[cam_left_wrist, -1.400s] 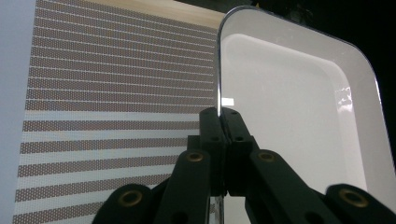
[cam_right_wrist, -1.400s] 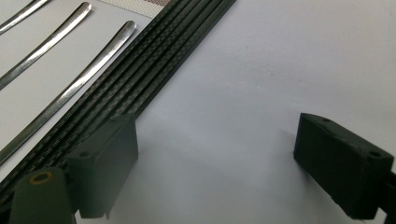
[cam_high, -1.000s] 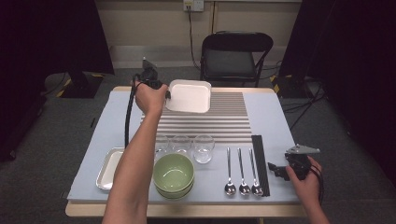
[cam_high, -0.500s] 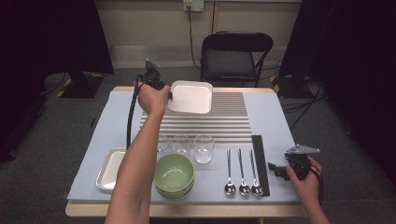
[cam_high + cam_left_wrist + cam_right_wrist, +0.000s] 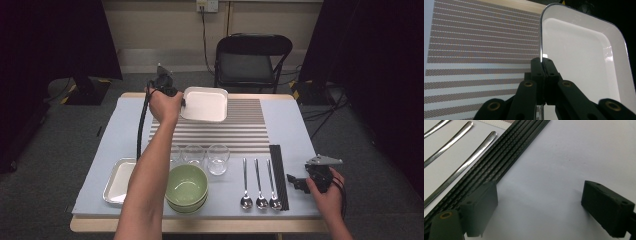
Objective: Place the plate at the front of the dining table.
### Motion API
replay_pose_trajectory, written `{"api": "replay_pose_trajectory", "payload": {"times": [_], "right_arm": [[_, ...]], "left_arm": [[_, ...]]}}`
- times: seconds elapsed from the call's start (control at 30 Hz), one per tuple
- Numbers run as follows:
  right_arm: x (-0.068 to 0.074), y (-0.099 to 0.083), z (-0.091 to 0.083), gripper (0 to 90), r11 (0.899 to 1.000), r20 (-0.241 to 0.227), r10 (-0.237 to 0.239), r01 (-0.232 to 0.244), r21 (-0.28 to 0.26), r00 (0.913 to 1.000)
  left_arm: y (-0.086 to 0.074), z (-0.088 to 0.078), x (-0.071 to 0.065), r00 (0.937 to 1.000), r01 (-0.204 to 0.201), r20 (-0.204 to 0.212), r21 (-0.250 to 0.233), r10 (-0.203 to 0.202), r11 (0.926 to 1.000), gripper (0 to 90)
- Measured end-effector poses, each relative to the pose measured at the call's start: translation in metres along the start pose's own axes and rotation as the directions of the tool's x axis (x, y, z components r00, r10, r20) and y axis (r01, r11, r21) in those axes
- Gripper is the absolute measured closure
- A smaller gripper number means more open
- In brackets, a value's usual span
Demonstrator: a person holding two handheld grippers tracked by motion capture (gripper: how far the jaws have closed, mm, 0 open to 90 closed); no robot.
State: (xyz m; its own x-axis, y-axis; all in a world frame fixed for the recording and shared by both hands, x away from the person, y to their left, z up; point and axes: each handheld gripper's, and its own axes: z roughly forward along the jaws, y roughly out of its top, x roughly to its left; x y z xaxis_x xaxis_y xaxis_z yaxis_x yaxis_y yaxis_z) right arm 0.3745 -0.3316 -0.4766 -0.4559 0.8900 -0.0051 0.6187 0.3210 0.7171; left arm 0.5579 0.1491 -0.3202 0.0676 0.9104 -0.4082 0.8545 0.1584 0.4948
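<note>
Now the left gripper [image 5: 183,103] clamps its jaws on the rim of the white square plate [image 5: 584,57], which extends beyond the tips over the striped mat [image 5: 479,45]. Rightward, the right gripper [image 5: 539,207] rests spread wide, black chopsticks [image 5: 499,162] just beside one jaw.

Glossy white tray [image 5: 584,62], woven striped mat [image 5: 479,42]

You are in a studio-like recording room — black curtains [image 5: 50,45] on both sides, grey carpet floor [image 5: 45,165], a folding chair [image 5: 252,60] and wall socket [image 5: 207,5] behind your desk [image 5: 295,125].
</note>
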Motion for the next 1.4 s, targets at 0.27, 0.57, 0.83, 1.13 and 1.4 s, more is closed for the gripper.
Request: {"api": "replay_pose_trajectory", "payload": {"times": [0.27,0.57,0.83,1.13,1.4], "right_arm": [[0.000,0.000,0.000,12.7,1.000,0.000,0.000,0.000,0.000,1.0000],[0.000,0.000,0.000,12.7,1.000,-0.001,-0.001,0.001,0.000,1.0000],[0.000,0.000,0.000,12.7,1.000,-0.003,0.000,0.000,0.000,1.0000],[0.000,0.000,0.000,12.7,1.000,-0.002,-0.001,0.001,0.000,1.0000],[0.000,0.000,0.000,12.7,1.000,-0.001,-0.001,0.001,-0.001,1.0000]], "left_arm": [[-0.001,0.007,0.000,1.0000,0.001,-0.001,0.003,-0.001,1.0000,89.3],[-0.003,0.015,0.006,0.9996,0.026,-0.008,0.003,-0.026,0.9997,89.4],[-0.003,0.019,0.004,0.9995,0.029,-0.013,0.003,-0.029,0.9996,89.3],[-0.004,0.026,0.000,0.9997,0.017,-0.017,0.012,-0.017,0.9998,89.4],[-0.004,0.032,0.000,0.9997,0.009,-0.023,0.023,-0.009,0.9997,89.3]]}}
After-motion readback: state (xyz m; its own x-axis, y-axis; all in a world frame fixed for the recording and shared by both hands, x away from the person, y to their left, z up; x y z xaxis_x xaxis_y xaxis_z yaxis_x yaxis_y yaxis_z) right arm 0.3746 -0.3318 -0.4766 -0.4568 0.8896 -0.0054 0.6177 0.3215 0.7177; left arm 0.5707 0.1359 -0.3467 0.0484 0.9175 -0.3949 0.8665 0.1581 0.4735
